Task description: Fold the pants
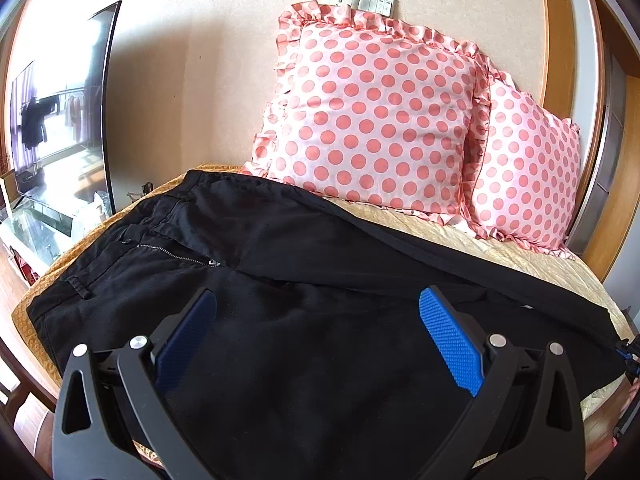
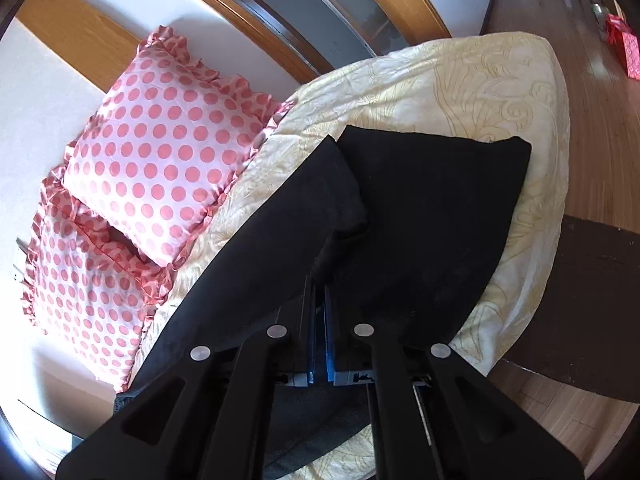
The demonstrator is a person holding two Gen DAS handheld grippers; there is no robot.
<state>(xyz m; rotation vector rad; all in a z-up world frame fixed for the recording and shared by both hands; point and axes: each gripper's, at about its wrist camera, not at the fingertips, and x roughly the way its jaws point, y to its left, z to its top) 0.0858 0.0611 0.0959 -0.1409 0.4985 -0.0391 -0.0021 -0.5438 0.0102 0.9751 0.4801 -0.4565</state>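
Observation:
Black pants [image 1: 280, 264] lie spread across the bed, waistband and open zipper [image 1: 176, 254] at the left, legs running to the right. My left gripper [image 1: 316, 312] is open with blue pads, hovering over the seat of the pants, holding nothing. In the right wrist view the two leg ends [image 2: 420, 208] lie on the cream bedspread. My right gripper [image 2: 320, 280] is shut on the pants fabric near the leg cuffs, with a fold of cloth pinched between its blue pads [image 2: 330, 344]. A part of the right gripper shows at the far right edge of the left wrist view [image 1: 628, 354].
Two pink polka-dot pillows [image 1: 372, 120] [image 2: 160, 160] lean on the wall at the bed's head. The cream bedspread [image 2: 480, 88] covers the bed [image 1: 460, 240]. A TV [image 1: 60, 120] on a glass stand is left. Wooden floor [image 2: 580, 60] and a dark rug [image 2: 592, 300] lie beyond the bed's edge.

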